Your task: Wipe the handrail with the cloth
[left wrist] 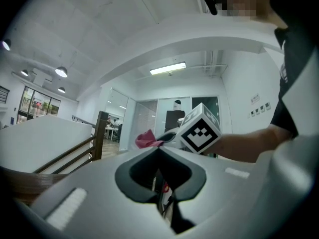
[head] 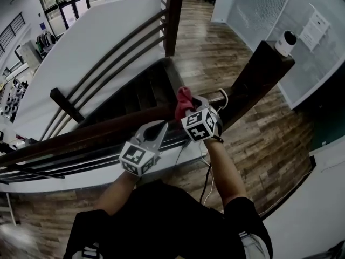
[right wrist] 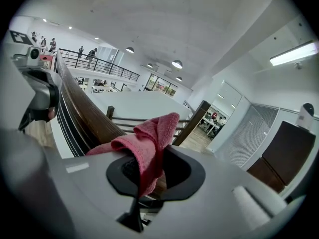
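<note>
The dark wooden handrail (head: 91, 133) runs from the lower left up to a thick newel post (head: 261, 72). My right gripper (head: 188, 109) is shut on a red cloth (head: 183, 99) and holds it at the rail's top, close to the post. In the right gripper view the cloth (right wrist: 149, 143) is bunched and pinched between the jaws of the right gripper (right wrist: 144, 158), with the handrail (right wrist: 82, 108) stretching away on the left. My left gripper (head: 160, 126) rests by the rail just left of the right one. Its jaws are shut with nothing in them in the left gripper view (left wrist: 158, 149).
A white dome camera (head: 286, 41) sits on the post. A white cable (head: 207, 169) hangs by my right arm. Stairs (head: 137, 93) drop away beyond the rail, beside a white wall (head: 91, 42) and a second post (head: 173, 15). Wood floor (head: 269, 139) lies on the right.
</note>
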Tool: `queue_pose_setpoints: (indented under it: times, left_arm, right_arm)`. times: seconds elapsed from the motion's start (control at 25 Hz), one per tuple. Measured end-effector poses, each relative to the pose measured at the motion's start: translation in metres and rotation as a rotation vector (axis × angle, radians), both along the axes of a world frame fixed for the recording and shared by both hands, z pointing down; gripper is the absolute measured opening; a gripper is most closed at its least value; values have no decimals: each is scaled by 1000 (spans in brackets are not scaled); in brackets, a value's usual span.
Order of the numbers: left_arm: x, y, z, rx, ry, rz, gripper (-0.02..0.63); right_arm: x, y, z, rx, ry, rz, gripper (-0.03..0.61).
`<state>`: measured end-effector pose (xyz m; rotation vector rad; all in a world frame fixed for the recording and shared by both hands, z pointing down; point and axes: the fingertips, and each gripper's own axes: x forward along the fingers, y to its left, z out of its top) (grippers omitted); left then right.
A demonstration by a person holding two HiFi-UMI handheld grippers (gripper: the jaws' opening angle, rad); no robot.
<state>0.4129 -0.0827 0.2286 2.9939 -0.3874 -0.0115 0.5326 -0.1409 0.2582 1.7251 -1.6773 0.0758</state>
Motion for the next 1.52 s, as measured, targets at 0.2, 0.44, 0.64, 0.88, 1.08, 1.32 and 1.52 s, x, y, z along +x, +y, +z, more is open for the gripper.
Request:
queue_pose_setpoints:
  times: [0.2,0.44,0.64,0.88,1.08,1.32,1.52]
  left_arm:
    - [12,6,2,-41,15,-5,0]
    - [20,13,9,-38,-15,-4,0]
    - [28,16,6,-31,-21,-8,0]
    - [36,25,4,-13,-21,-9,0]
    - [36,33,7,-28,-23,-24,0]
    - [17,41,12,-33,-60,-72,0]
    - [-6,40,14,-58,-53,-121,0]
  right_arm:
    - [9,1,0,7,8,-10,52]
    - [39,7,1,22,12,23,52]
    - [58,10,0,26,21,34,52]
    - [84,15,-1,28,43,61,52]
    - [107,20,0,35,55,91,52]
    - [128,25,-2,48,71,136,52]
    - [145,33,-8,98,121,202,52]
